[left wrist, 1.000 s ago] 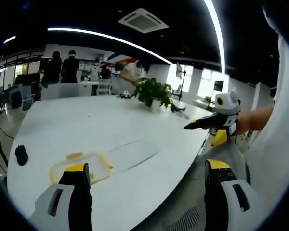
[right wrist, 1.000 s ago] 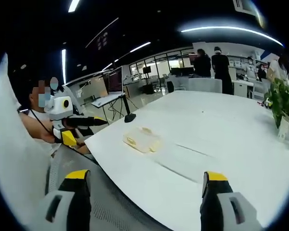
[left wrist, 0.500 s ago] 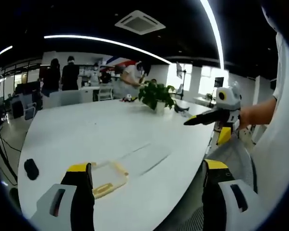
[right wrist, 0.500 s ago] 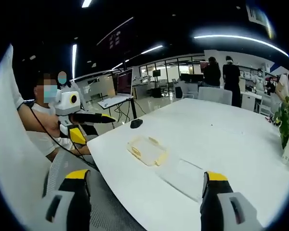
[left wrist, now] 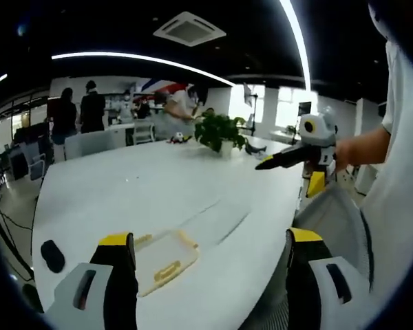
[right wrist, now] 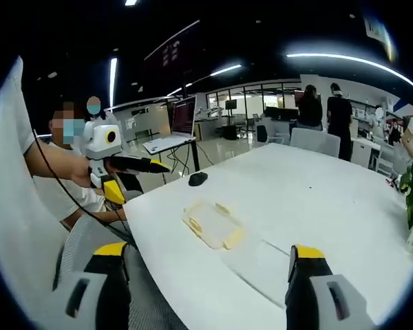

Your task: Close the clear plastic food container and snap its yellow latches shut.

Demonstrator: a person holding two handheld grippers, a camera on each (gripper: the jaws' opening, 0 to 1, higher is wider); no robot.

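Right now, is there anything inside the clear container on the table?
The clear container looks empty: the white table shows through it, with only its yellow latches at the rim. Its left-gripper-view near corner is hidden behind that gripper's jaw.

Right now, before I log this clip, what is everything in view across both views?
Food container: one, clear with yellow latches, on the table near the person's edge.
Lid: one, clear, flat on the table beside the container.
Table: one, white, large.
Mouse: one, black, near the table's end.
Potted plant: one, green in a white pot, far side of the table.
Bystanders: several, dark clothes, standing beyond the table.
Chair: one, grey mesh, under the person.
Left tongs: open, yellow-tipped, above the table edge.
Right tongs: open, yellow-tipped, held short of the table.
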